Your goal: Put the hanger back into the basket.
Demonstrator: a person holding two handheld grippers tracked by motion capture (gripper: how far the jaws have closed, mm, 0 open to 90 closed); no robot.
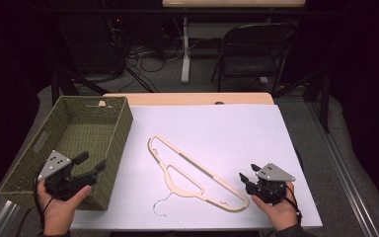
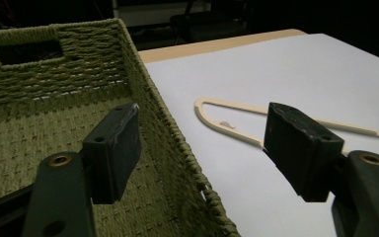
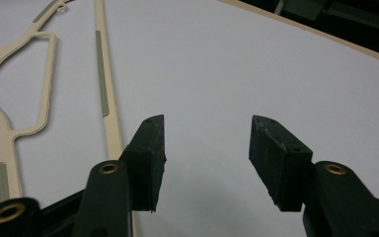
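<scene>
Over at the left edge of the table sits a green woven basket (image 1: 109, 132), a deep rectangular one with a cut-out handle in its near-left wall and another in the far end wall, and nothing lying inside that I can make out. The left hand (image 1: 59, 207) holds the left gripper (image 1: 90, 163) over the basket's near right corner, the grey three-cornered plate on top catching the light; in the left gripper view its jaws stand wide apart with nothing between them, one hanging over the basket's woven floor and the other out over the table, so that the basket's right wall (image 2: 177, 143) runs up between them. The tabletop is covered by a white sheet (image 1: 237, 133), with a strip of bare wood showing along the far edge. Near the middle of that sheet lies a cream-coloured clothes hanger (image 1: 192, 170), flat on its side and set on a diagonal, one rounded end toward the basket, the other toward the near right, its thin wire hook curling toward the front edge. Just beside that near-right end, the right hand (image 1: 276, 210) rests low holding the right gripper (image 1: 244, 178). In the right gripper view its jaws are spread and empty over plain white sheet, and the hanger (image 3: 47, 79) runs along to their left, close to the left jaw, though I cannot tell whether it touches.
</scene>
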